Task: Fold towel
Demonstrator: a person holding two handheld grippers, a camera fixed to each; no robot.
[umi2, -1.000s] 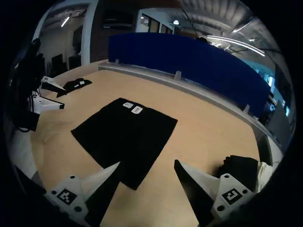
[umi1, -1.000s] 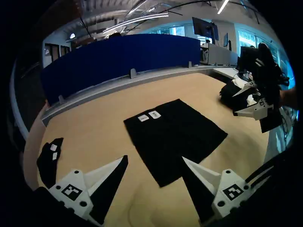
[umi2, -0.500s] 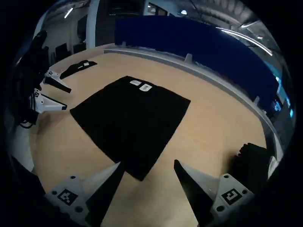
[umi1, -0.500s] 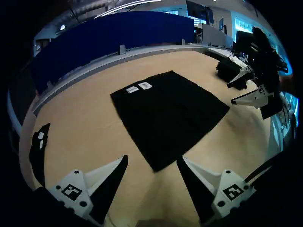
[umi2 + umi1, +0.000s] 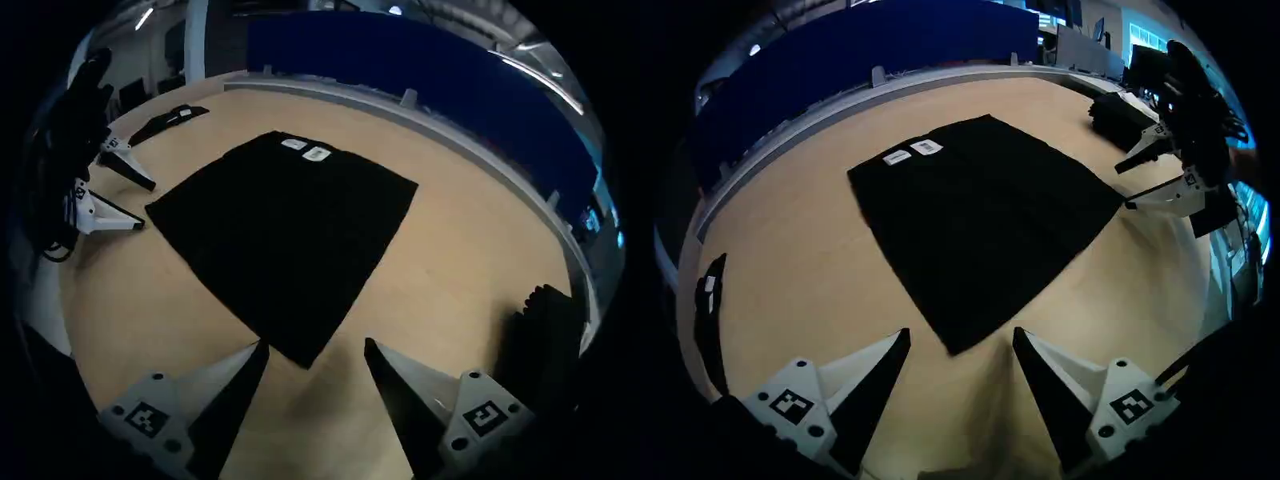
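Observation:
A black towel (image 5: 984, 216) lies flat on the pale wooden table (image 5: 800, 248), with two white labels (image 5: 912, 152) at its far edge. My left gripper (image 5: 960, 344) is open, and one near corner of the towel lies just ahead of the gap between its fingers. In the right gripper view the same towel (image 5: 288, 232) spreads ahead, and my right gripper (image 5: 314, 352) is open over another corner. Each gripper shows in the other's view, open and close to a side corner: the right gripper (image 5: 1152, 172) and the left gripper (image 5: 116, 192).
A stack of folded black cloths (image 5: 1120, 120) sits at the table's far right, also visible as a dark stack (image 5: 548, 336). Another black cloth (image 5: 708, 312) lies near the left edge. A blue partition (image 5: 400, 56) runs along the back of the table.
Both grippers have come lower and closer to the towel, so each near corner now lies just ahead of its open fingers. The towel itself has not moved.

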